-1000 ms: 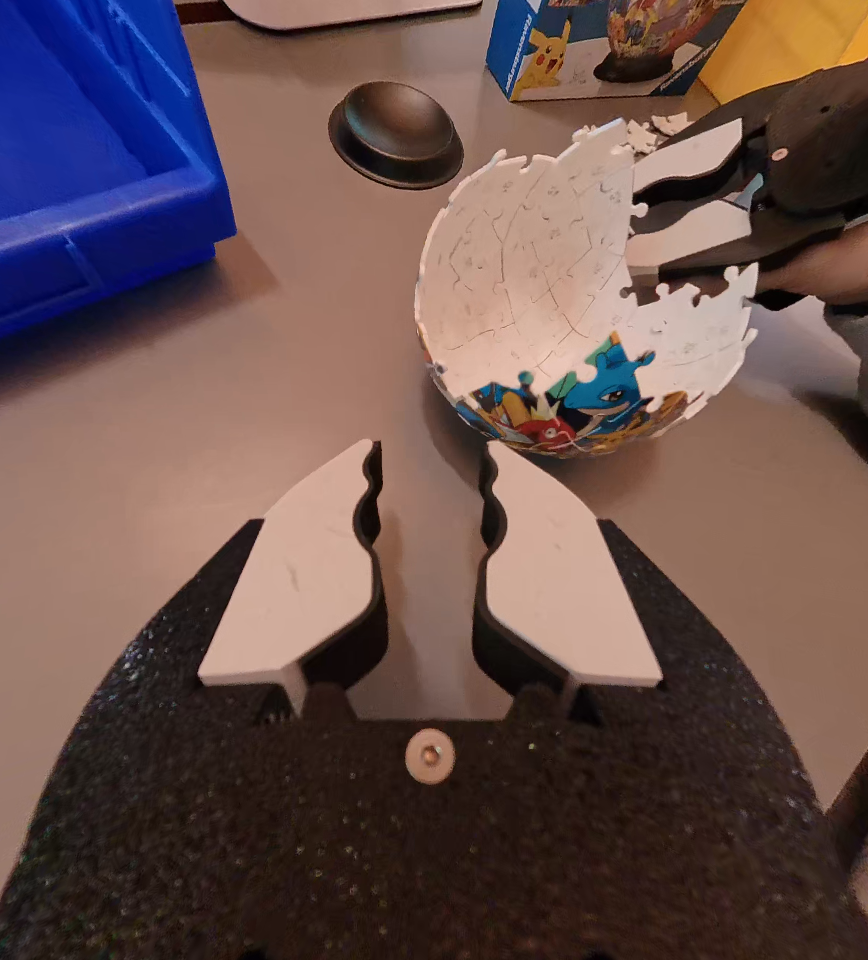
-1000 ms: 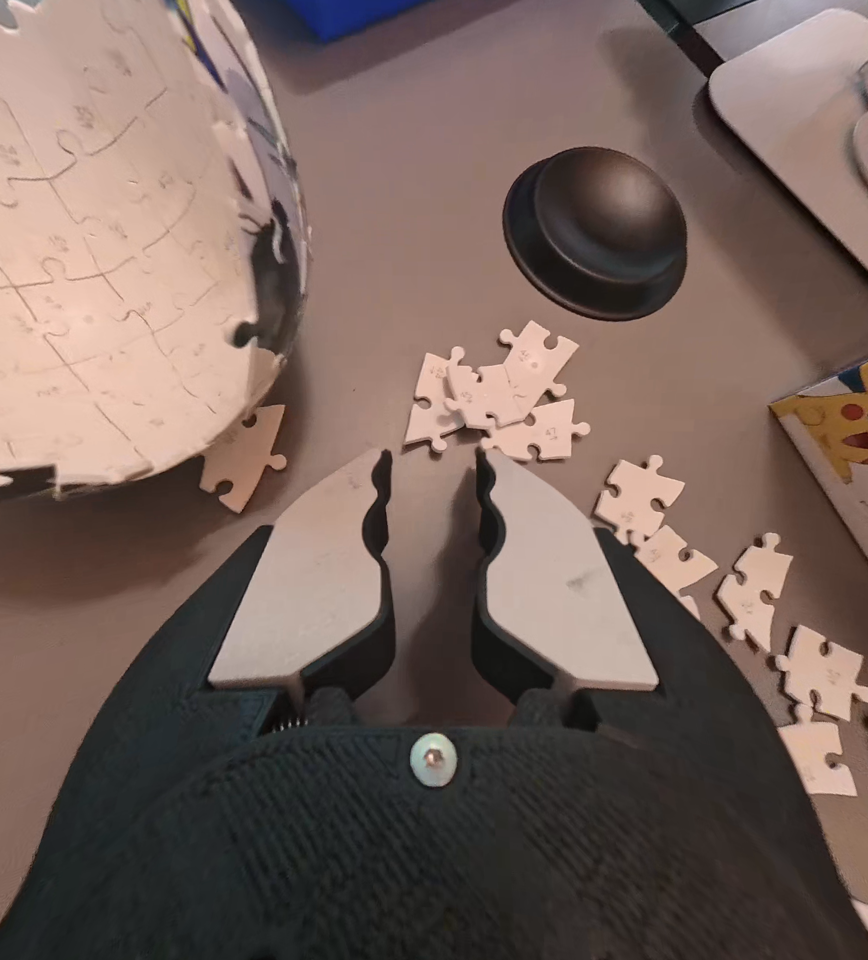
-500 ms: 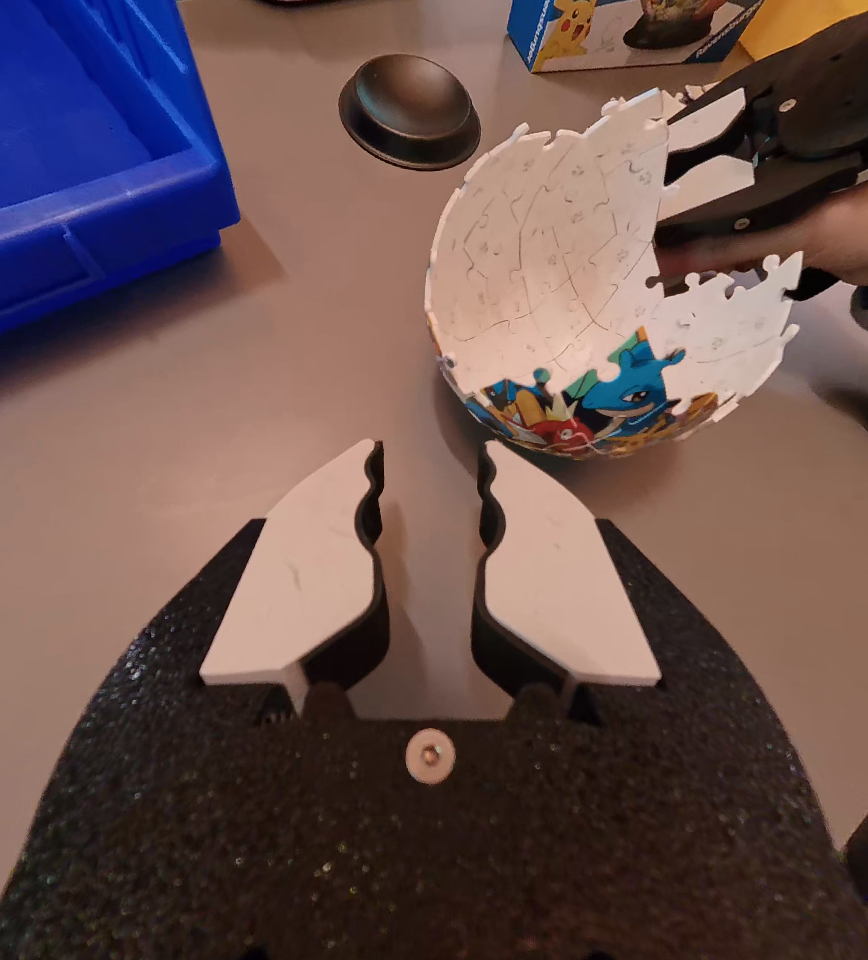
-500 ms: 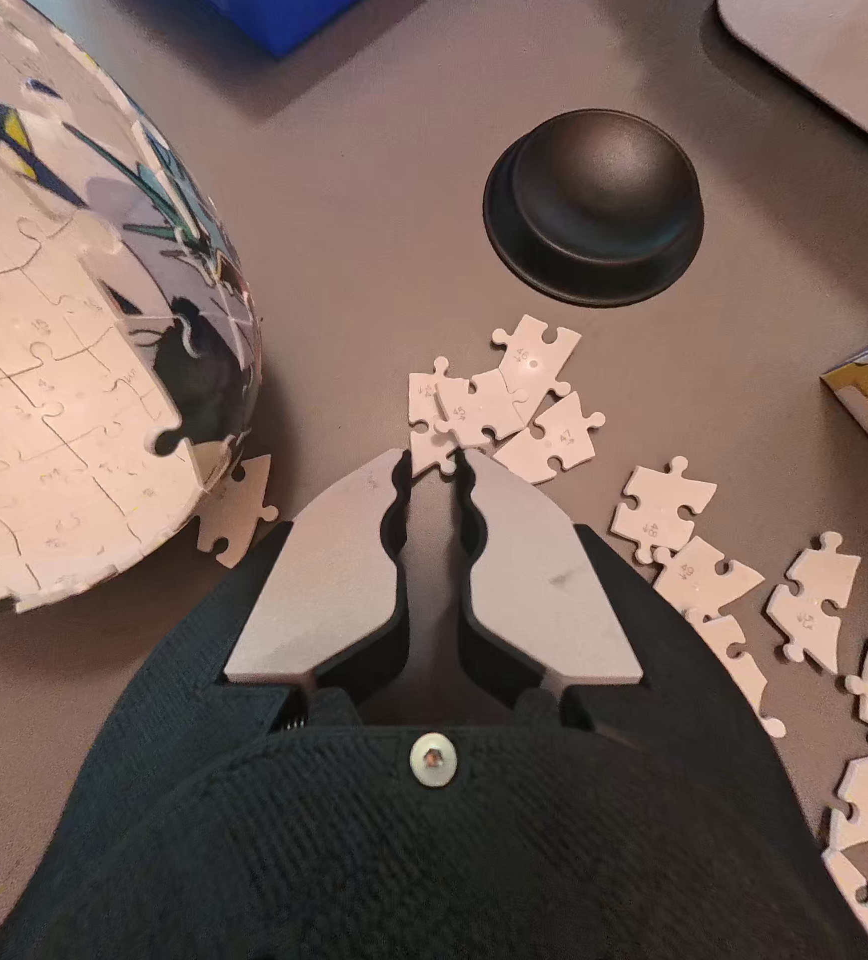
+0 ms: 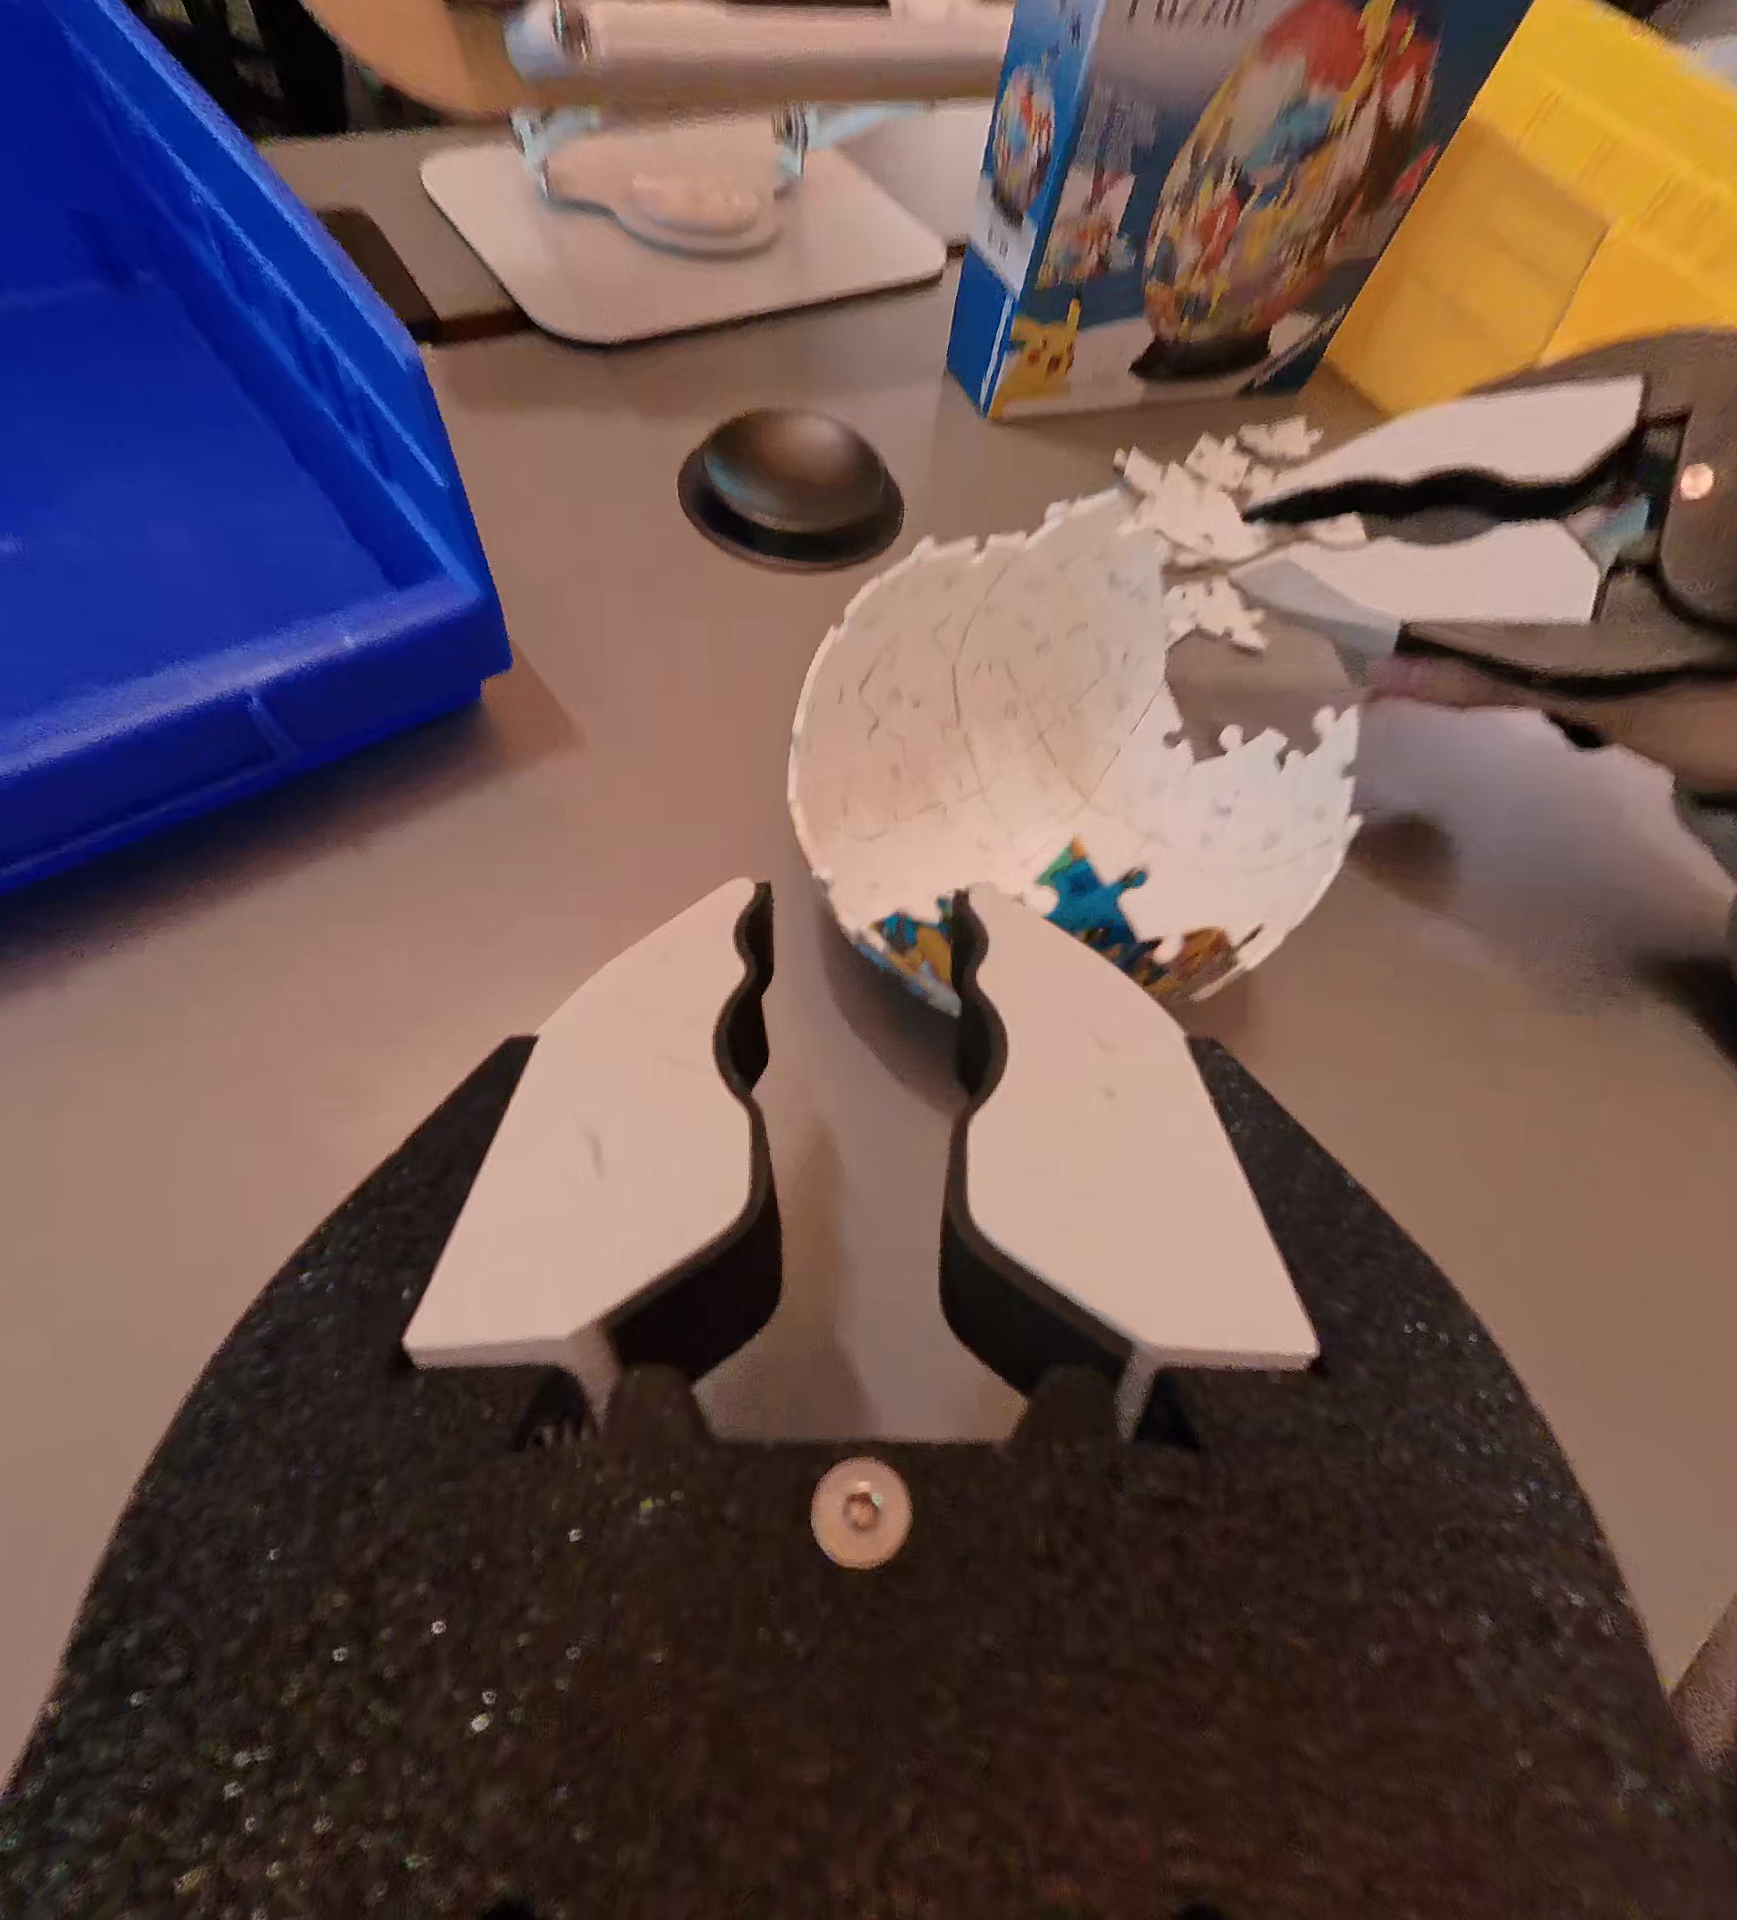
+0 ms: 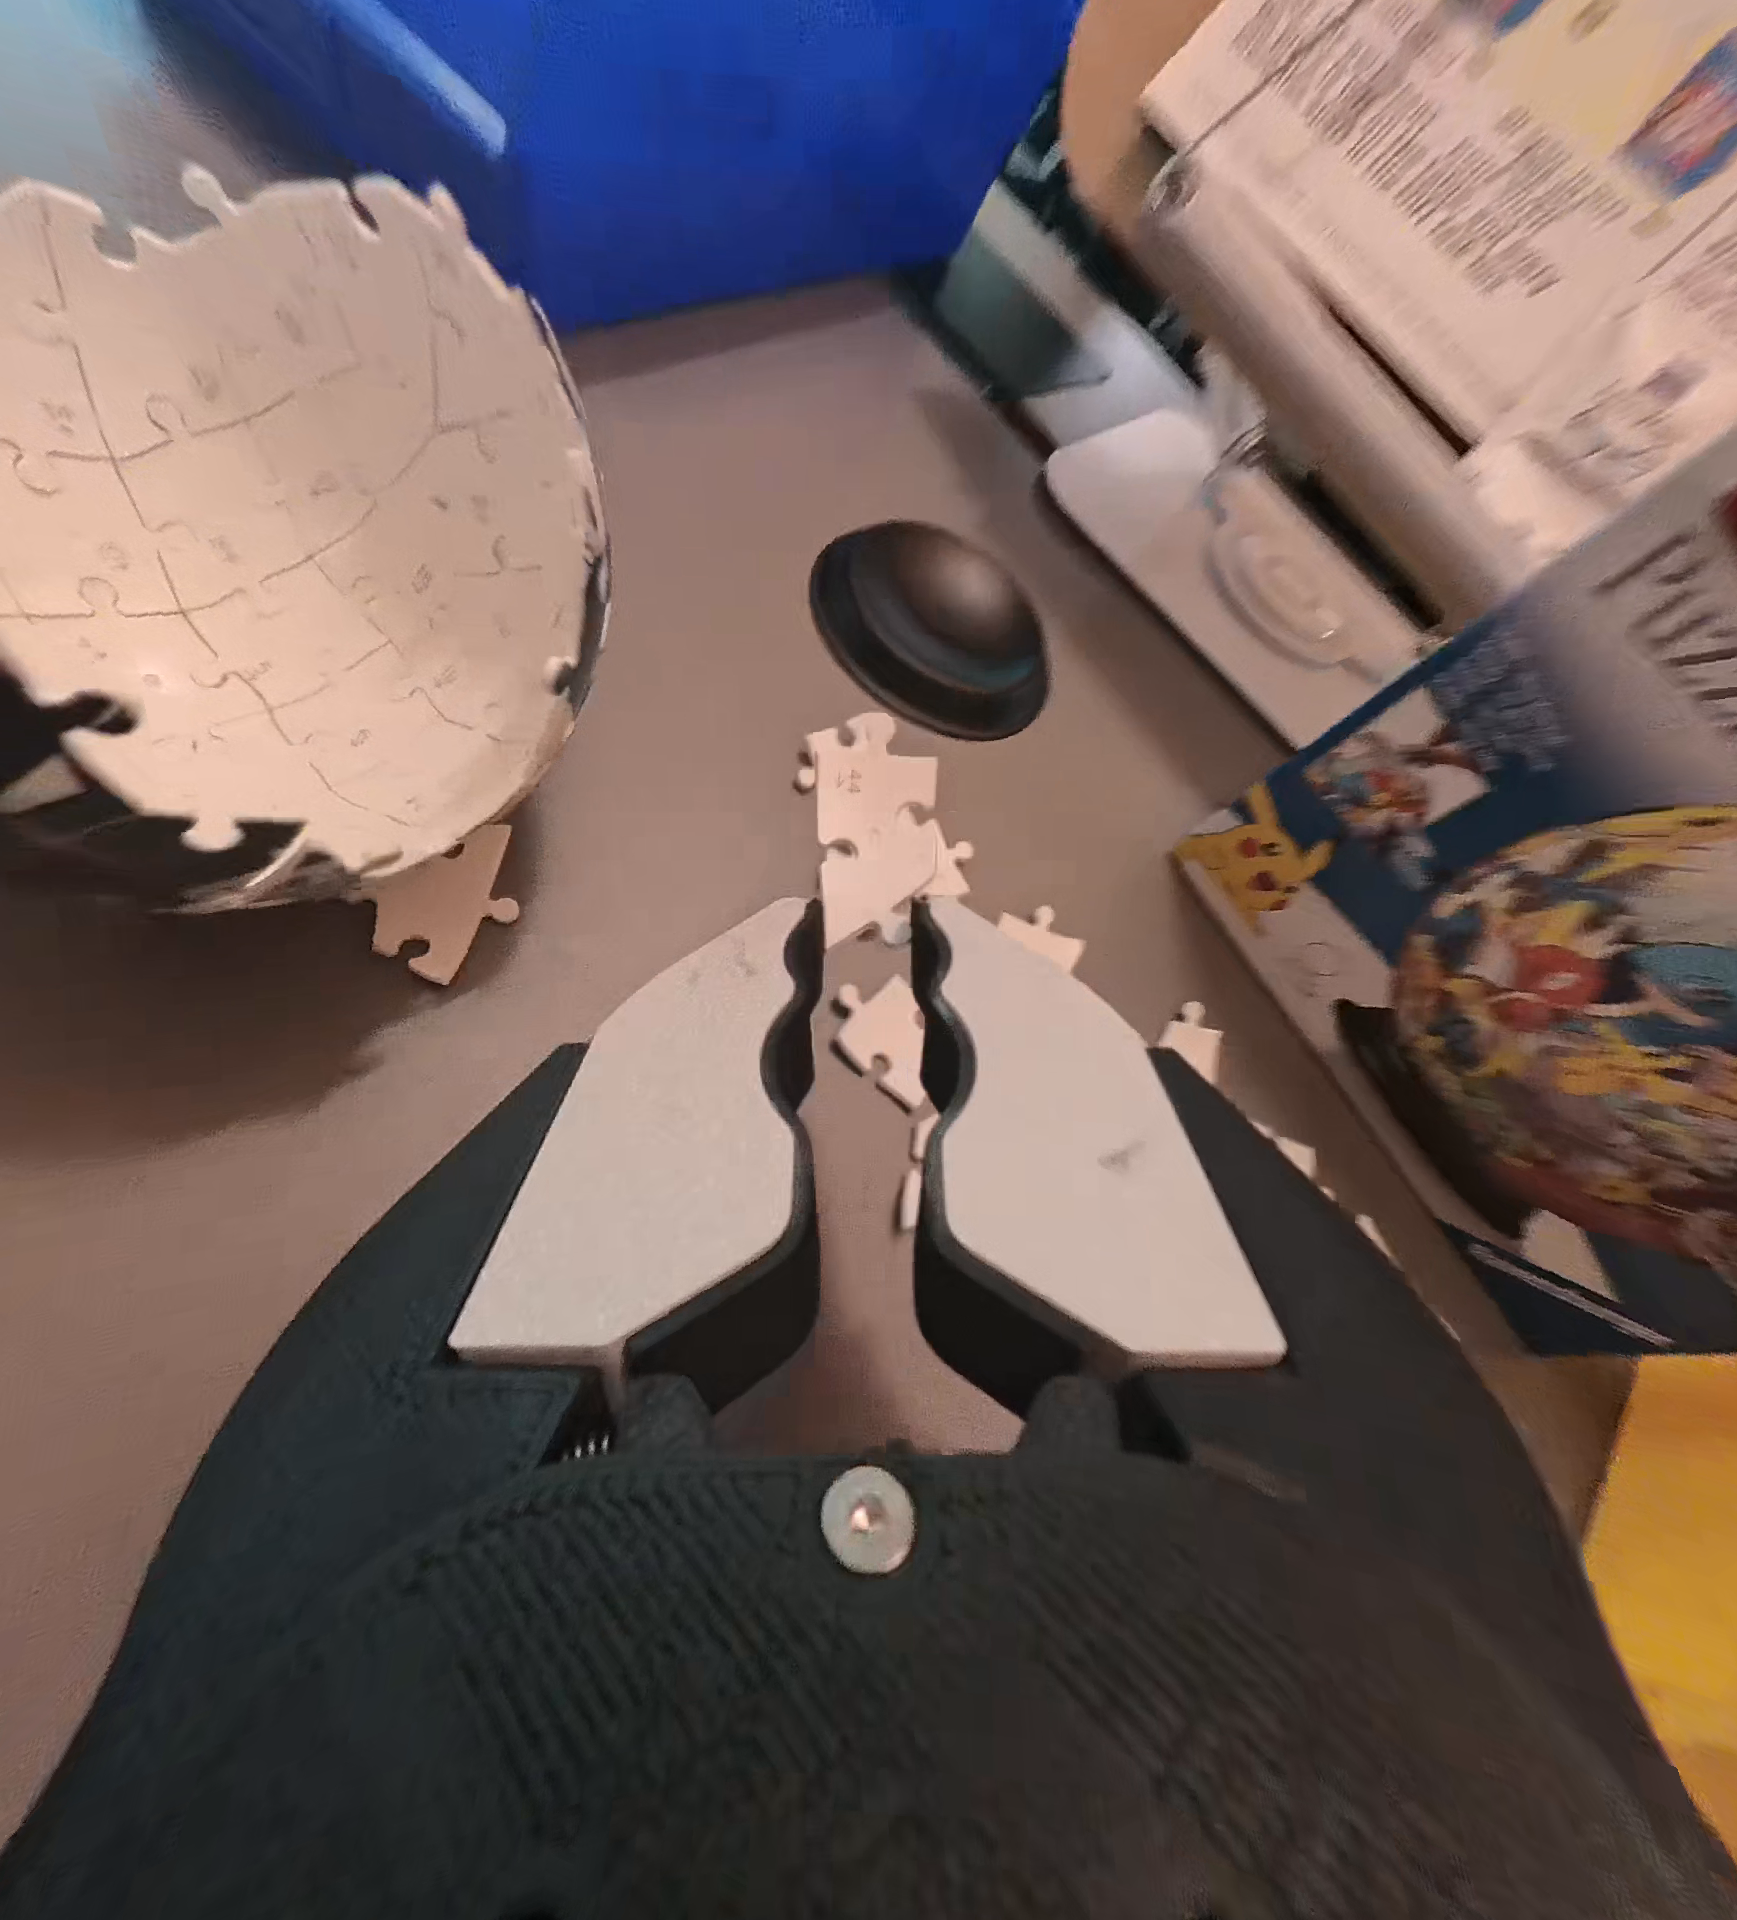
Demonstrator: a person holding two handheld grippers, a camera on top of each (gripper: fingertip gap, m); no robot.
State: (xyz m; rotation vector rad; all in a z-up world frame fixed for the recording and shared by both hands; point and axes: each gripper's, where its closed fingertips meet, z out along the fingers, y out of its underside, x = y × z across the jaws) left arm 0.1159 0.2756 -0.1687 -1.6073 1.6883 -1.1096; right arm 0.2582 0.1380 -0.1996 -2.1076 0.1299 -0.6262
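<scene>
Right tool (image 6: 862, 914) lifted, clamped on joined puzzle pieces (image 6: 876, 826); left tool (image 5: 859, 904) apart.

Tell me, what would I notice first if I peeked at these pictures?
Probably the big half-built puzzle ball, white inside like a cracked eggshell with bright cartoon colours outside, sitting on the grey table just ahead of the open left tongs. Next, the right tongs pinching a small clump of joined white puzzle pieces, held up above loose pieces. Behind stand a blue bin and the colourful puzzle box.
</scene>
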